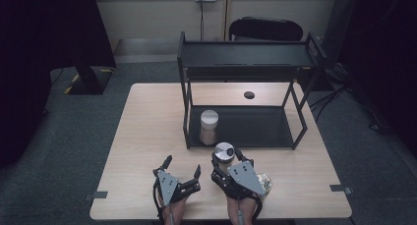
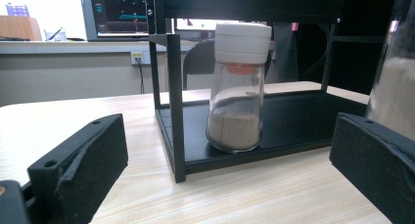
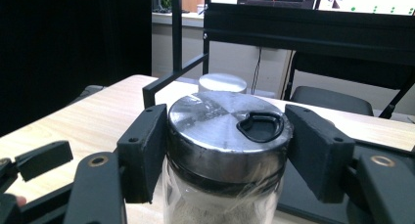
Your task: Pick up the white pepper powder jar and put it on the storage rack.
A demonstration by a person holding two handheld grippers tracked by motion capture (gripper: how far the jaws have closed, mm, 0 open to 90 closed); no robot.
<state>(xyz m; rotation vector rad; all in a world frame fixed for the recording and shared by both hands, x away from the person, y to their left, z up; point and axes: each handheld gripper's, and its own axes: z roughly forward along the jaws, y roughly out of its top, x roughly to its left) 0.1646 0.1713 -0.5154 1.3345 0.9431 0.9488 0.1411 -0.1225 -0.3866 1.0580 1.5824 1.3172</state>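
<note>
A glass jar with a silver lid (image 1: 224,152) and pale powder inside is lifted a little off the table in front of the black rack (image 1: 246,53). My right gripper (image 1: 226,156) is shut on it; both pads press the lid's rim (image 3: 225,126). A second jar with a white lid (image 1: 209,126) stands upright on the rack's lower shelf at its left end and also appears in the left gripper view (image 2: 236,87). To the left of the held jar, my left gripper (image 1: 183,166) stands open with nothing between its pads (image 2: 80,165).
The two-tier rack (image 2: 175,101) takes up the far half of the wooden table (image 1: 147,136). A small black disc (image 1: 249,94) lies behind it. A shiny round object (image 1: 266,182) sits partly hidden beside my right gripper. A chair (image 1: 265,28) stands beyond the table.
</note>
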